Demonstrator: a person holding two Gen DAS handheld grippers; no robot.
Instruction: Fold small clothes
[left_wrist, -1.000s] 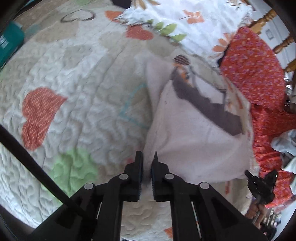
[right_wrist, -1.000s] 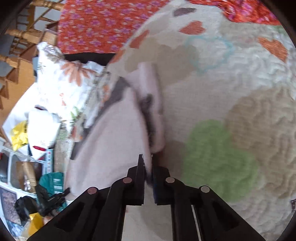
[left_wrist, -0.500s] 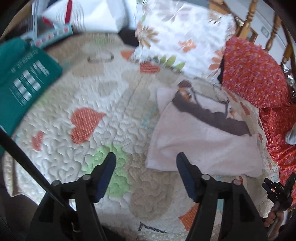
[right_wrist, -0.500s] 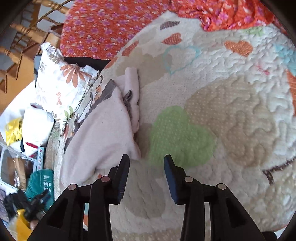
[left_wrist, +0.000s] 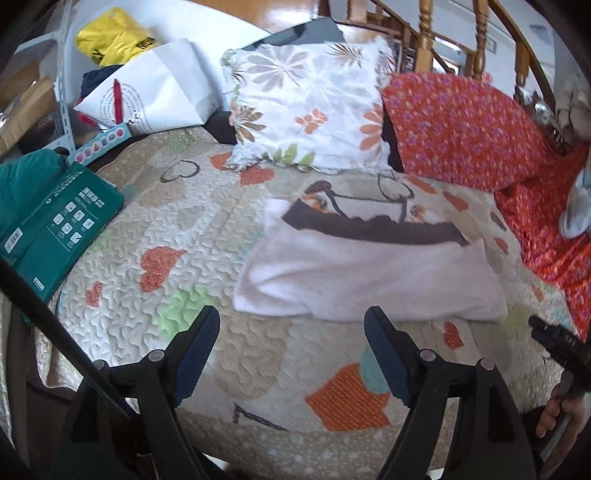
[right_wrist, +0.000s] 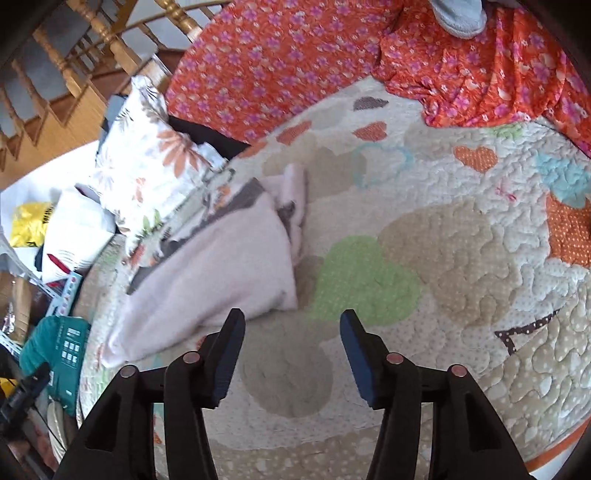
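Observation:
A pale pink garment (left_wrist: 365, 273) with a dark grey band lies folded flat on the quilted heart-pattern bedspread (left_wrist: 192, 236). It also shows in the right wrist view (right_wrist: 221, 273). My left gripper (left_wrist: 291, 328) is open and empty, held above the quilt just in front of the garment's near edge. My right gripper (right_wrist: 291, 325) is open and empty, above the quilt beside the garment's near corner. Neither gripper touches the cloth.
A floral pillow (left_wrist: 310, 107) and orange floral fabric (left_wrist: 476, 125) lie behind the garment. A green box (left_wrist: 59, 229) sits at the left edge. A white bag (left_wrist: 155, 88) and yellow bag (left_wrist: 110, 35) lie beyond. Wooden stair rails (right_wrist: 92, 48) stand behind the bed.
Both grippers were shut on the garment's edge a second ago; they let go, opened wide and pulled back. The garment now lies folded on the quilt.

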